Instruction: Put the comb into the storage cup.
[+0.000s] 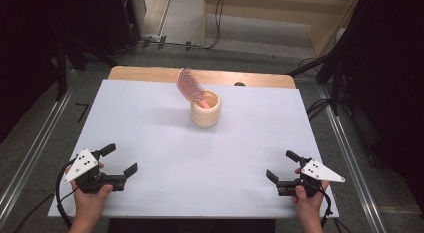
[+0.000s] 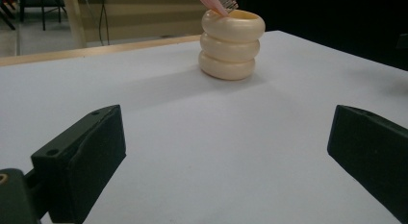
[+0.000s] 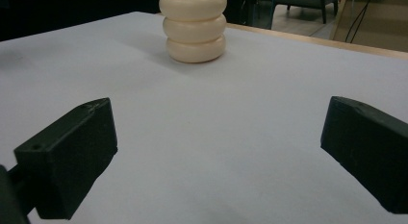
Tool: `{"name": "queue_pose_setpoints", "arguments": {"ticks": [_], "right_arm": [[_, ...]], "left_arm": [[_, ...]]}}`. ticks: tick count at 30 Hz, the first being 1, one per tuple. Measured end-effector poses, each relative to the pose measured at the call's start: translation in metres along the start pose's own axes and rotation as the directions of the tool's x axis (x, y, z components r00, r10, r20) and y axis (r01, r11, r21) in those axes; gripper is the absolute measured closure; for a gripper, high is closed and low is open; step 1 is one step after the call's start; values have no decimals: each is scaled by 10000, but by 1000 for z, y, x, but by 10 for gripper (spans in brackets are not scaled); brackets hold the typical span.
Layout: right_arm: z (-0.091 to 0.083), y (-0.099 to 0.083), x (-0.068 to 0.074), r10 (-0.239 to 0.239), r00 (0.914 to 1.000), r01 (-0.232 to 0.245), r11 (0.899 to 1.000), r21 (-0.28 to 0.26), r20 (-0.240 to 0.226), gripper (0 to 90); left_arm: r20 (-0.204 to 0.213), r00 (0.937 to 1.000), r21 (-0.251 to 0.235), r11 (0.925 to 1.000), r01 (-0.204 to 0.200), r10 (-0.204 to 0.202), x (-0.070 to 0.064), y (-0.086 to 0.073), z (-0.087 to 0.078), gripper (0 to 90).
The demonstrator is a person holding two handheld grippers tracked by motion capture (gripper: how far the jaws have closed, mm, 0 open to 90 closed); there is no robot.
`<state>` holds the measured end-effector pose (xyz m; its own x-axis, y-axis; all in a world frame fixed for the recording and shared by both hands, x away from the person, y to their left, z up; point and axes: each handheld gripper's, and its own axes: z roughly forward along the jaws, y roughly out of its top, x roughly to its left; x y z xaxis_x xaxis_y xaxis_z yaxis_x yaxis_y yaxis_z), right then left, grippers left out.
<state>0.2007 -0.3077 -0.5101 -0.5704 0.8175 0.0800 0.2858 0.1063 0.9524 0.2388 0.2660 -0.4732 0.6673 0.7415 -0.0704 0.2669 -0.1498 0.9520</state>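
Clearly both grippers, left gripper and right gripper, rest with jaws spread and empty at 7 and 5 o'clock, aimed toward the cup holding a brush at 12 o'clock, probably ready to reach.

Left gripper and right gripper, each held in one hand, fingers spread wide apart, pointing forward and inward.

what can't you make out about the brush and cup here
- Brush handle: hidden inside the cup, high view.
- Brush head: cut off by the top edge, left gripper view.
- Cup rim: cut off by the top edge, right gripper view.
- Brush pattern: too small, high view.
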Motion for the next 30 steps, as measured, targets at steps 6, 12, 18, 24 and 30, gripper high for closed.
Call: {"name": "queue_pose_setpoints", "arguments": {"ticks": [6,12,18,24,30], "right_arm": [[0,0,0,53,10000,-53,10000,-6,2,0],[0,-1,-1,72,10000,-72,10000,2,21,0],[0,-1,-1,73,10000,-73,10000,3,30,0],[1,-2,-2,179,9998,-179,9998,15,37,0],[1,-2,-3,232,9997,-232,9997,5,75,0]], "left_arm": [[-89,9999,13,10000,89,-89,5,-4,-7,0],[-116,9998,177,9997,138,-136,8,-9,-9,0],[-80,9999,118,9999,111,-110,15,-9,-16,0],[-294,9995,-16,9999,144,-145,24,-12,-23,0],[-312,9992,-11,9997,251,-251,27,-15,-23,0]]}}
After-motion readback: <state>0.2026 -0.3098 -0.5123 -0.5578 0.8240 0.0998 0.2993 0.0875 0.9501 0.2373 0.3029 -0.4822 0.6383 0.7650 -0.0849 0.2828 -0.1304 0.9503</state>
